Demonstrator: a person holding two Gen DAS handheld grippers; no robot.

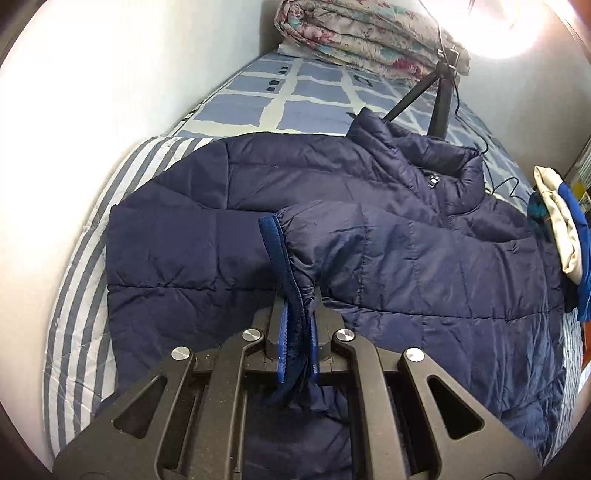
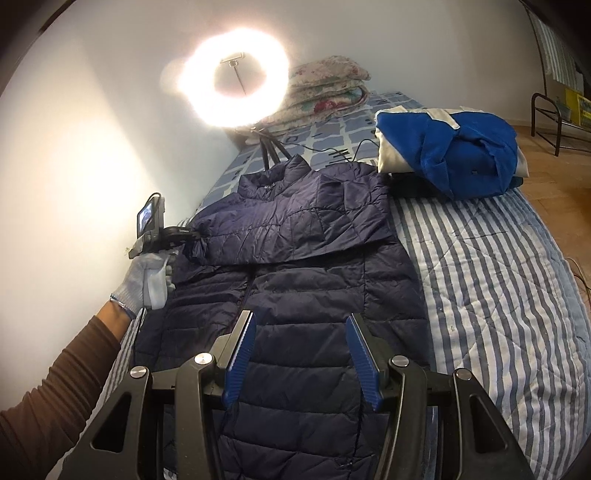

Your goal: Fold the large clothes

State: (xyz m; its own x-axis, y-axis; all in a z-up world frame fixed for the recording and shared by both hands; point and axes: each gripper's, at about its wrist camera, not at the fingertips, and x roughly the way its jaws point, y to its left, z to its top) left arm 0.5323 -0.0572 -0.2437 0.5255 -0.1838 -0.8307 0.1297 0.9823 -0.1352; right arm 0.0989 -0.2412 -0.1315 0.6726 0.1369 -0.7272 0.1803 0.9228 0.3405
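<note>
A navy quilted puffer jacket (image 2: 306, 266) lies spread on the striped bed, collar toward the far end; it also shows in the left wrist view (image 1: 388, 221). My left gripper (image 1: 297, 332) is shut on the sleeve cuff (image 1: 284, 258), with the sleeve drawn across the jacket's chest. In the right wrist view the left gripper (image 2: 192, 236) is at the jacket's left side, held by a gloved hand. My right gripper (image 2: 301, 354) is open and empty, above the jacket's lower part.
A ring light (image 2: 232, 74) on a tripod (image 1: 439, 99) stands on the bed behind the collar, its cable trailing. A folded floral quilt (image 1: 369, 33) lies at the head. A blue and cream garment pile (image 2: 450, 147) sits right of the jacket. The wall runs along the left.
</note>
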